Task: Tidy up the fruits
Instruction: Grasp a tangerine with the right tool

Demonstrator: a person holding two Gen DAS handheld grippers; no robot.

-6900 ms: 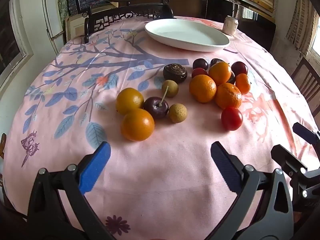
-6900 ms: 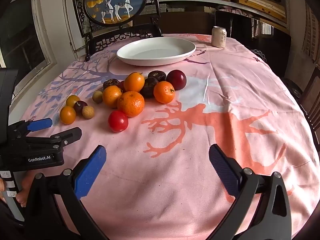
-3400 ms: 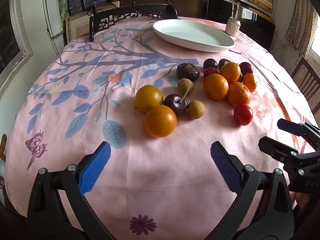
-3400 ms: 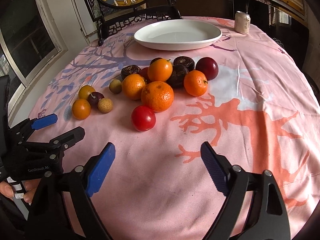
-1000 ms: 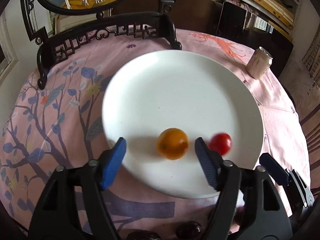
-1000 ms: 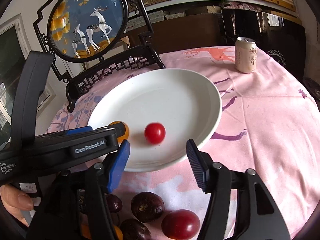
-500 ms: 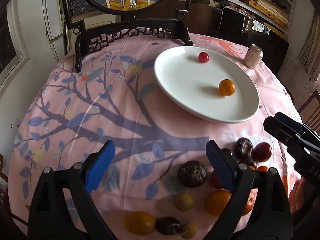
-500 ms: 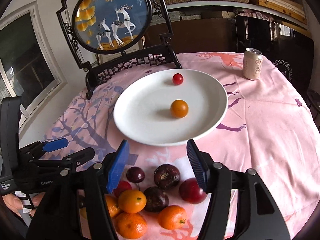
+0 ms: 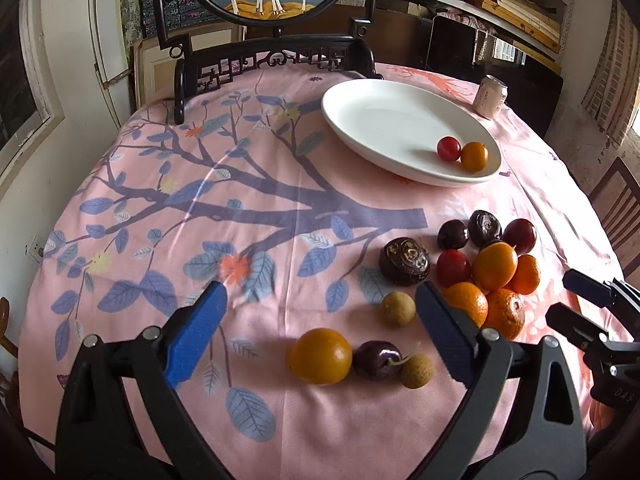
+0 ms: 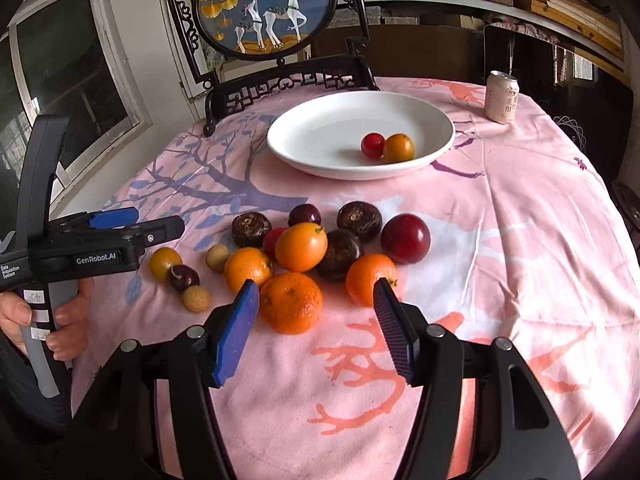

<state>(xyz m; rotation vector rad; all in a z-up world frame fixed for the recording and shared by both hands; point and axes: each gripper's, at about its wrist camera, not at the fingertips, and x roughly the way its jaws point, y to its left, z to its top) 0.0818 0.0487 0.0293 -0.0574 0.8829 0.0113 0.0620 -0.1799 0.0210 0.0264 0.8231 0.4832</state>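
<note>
A white plate [image 9: 360,120] at the back holds a red tomato [image 9: 448,148] and a small orange [image 9: 474,156], touching; the plate [image 10: 320,128] shows in the right wrist view too. Loose fruit lies on the pink cloth: an orange [image 9: 320,356], a dark cherry [image 9: 376,360], a longan [image 9: 417,370], and a pile of oranges [image 10: 291,307], plums [image 10: 405,239] and dark round fruits [image 10: 251,230]. My left gripper [image 9: 320,336] is open and empty above the near orange. My right gripper [image 10: 316,320] is open and empty just before the front orange of the pile.
A drinks can [image 10: 502,97] stands at the back right. A carved dark stand with a round deer picture [image 10: 264,8] rises behind the plate. The table edge [image 9: 60,240] curves round on the left.
Both grippers have drawn back from the plate toward the loose fruit on the cloth. The tomato has rolled across the plate and now rests against the small orange.
</note>
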